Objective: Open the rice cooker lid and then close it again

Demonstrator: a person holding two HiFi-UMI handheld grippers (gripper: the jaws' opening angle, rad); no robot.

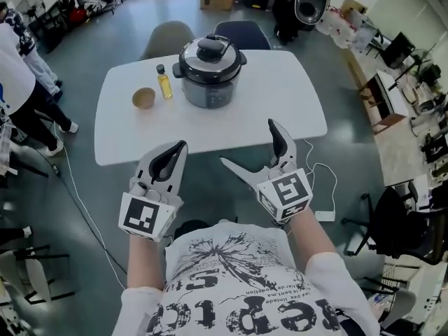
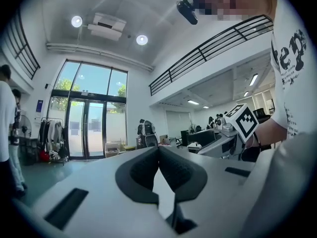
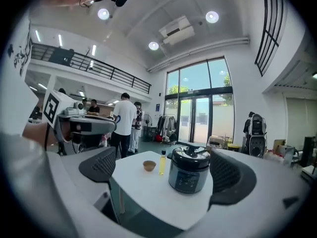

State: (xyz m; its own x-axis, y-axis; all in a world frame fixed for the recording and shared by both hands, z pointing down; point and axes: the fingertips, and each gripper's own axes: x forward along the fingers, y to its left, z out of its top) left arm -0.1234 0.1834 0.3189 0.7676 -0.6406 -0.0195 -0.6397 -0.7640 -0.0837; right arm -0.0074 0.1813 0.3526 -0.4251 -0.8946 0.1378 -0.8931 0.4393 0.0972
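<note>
A grey rice cooker [image 1: 209, 71] [image 3: 190, 170] with a black lid and top handle stands on the white table [image 1: 287, 96], lid down. My left gripper [image 1: 175, 153] is held short of the table's near edge, its jaws together and empty. My right gripper [image 1: 247, 145] hovers near that edge too, jaws spread wide with nothing between them. In the right gripper view the cooker shows between the two black pads [image 3: 100, 164]. The left gripper view points up at the ceiling and windows; its pads [image 2: 143, 170] meet.
A small yellow oil bottle [image 1: 164, 82] and a brown bowl [image 1: 143, 98] sit left of the cooker. Two chairs [image 1: 241, 33] stand behind the table. A person [image 1: 21, 89] stands at the far left. Cables [image 1: 77, 201] lie on the floor; desks and a chair [image 1: 399, 222] at right.
</note>
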